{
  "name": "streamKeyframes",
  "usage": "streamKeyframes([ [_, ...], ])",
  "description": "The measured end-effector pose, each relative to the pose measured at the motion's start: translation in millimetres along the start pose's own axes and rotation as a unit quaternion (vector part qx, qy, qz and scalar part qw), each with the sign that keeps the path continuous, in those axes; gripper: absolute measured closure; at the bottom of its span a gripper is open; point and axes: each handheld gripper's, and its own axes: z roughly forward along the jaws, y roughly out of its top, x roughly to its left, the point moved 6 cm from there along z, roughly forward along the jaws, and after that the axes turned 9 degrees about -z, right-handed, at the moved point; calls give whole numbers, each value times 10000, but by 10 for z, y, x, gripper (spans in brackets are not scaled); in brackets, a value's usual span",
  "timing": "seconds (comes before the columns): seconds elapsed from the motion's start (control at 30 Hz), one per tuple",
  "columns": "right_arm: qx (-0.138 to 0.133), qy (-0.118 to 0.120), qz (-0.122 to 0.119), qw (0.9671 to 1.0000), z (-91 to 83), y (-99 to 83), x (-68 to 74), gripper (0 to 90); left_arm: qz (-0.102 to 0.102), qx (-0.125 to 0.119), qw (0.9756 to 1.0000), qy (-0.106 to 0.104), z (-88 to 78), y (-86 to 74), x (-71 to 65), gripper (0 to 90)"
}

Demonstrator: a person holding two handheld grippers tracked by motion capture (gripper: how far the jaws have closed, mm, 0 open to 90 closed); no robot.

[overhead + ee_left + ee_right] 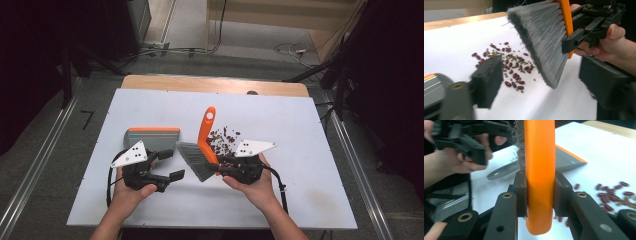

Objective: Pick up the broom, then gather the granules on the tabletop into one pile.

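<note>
**Inspector:** Starting at the near edge of the table [150,210]. What do the hands hold?

**Assistant:** The right gripper [540,195] has its jaws clamped on the orange handle of the brush [200,150], one pad on each flat side. The left gripper [167,167] holds nothing; its jaws stand spread, with bare surface between them (the left gripper view shows them blurred).

**Inspector:** Position of the brush?

**Assistant:** Near the middle of the table, its grey bristles [541,42] pointing toward the left gripper and lifted off the surface, handle running toward the far edge.

**Inspector:** And farther out?

**Assistant:** The dustpan [151,137] lies flat left of centre, just beyond the left gripper, untouched. The beans [222,140], red with some small green ones, lie scattered just right of the brush, toward the middle.

**Inspector:** Progress?

**Assistant:** By judgement, early. The brush is secured; the dustpan is not yet picked up, no beans are visibly in it, and the sweeping remains.
</note>
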Motion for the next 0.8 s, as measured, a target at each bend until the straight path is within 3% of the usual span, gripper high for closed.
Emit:
streamKeyframes([
  [0.13, -9, -289, 118, 9995, -57, -17, -115, 680, 3, -71, 9999, 99, -40, 3, 25, 38],
  [0.47, 254, -802, 213, 9962, -135, -50, -277, 680, 25, -180, 9995, 249, -133, 5, 61, 0],
  [0.57, 323, -936, 283, 9947, -164, -60, -339, 680, 81, -152, 9991, 379, -148, -5, 72, 0],
  [0.8, 482, -1494, 477, 9864, -333, -89, -574, 680, 115, -261, 9988, 406, -229, 23, 91, 0],
])
